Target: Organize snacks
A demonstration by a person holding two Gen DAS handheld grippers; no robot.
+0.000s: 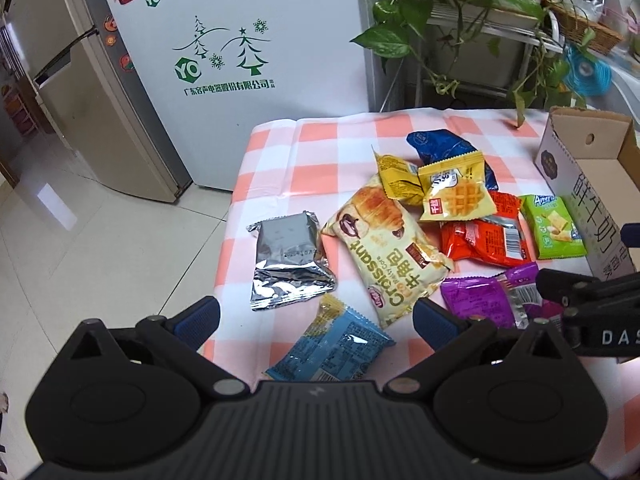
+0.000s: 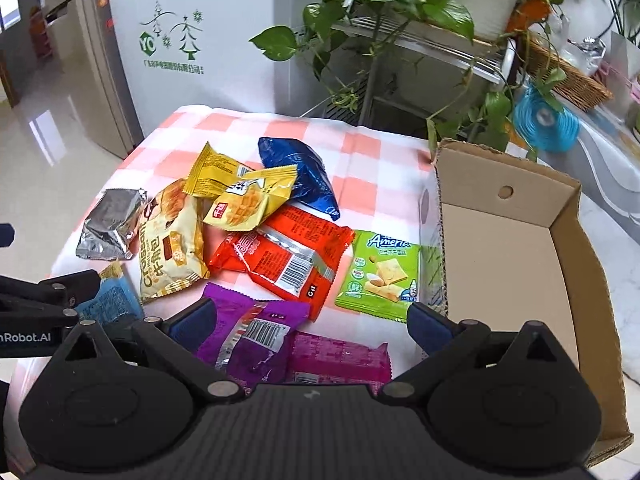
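Note:
Several snack packets lie on the checked tablecloth [image 1: 304,148]. My left gripper [image 1: 316,318] is open above a light blue packet [image 1: 332,348], between a silver foil packet [image 1: 286,256] and a croissant packet [image 1: 390,248]. My right gripper [image 2: 312,320] is open above a purple packet [image 2: 250,336] and a magenta packet [image 2: 340,358]. Red packets [image 2: 284,256], a green packet [image 2: 380,276], yellow waffle packets [image 2: 248,196] and a dark blue packet [image 2: 300,174] lie beyond. An open cardboard box [image 2: 560,248] stands empty to the right and also shows in the left wrist view [image 1: 592,152].
A white fridge [image 1: 248,60] and a silver fridge [image 1: 80,92] stand behind the table to the left. A leafy plant on a metal rack [image 2: 400,28] hangs over the table's far edge. A wicker basket [image 2: 568,76] sits at the far right. The tiled floor [image 1: 80,240] lies left of the table.

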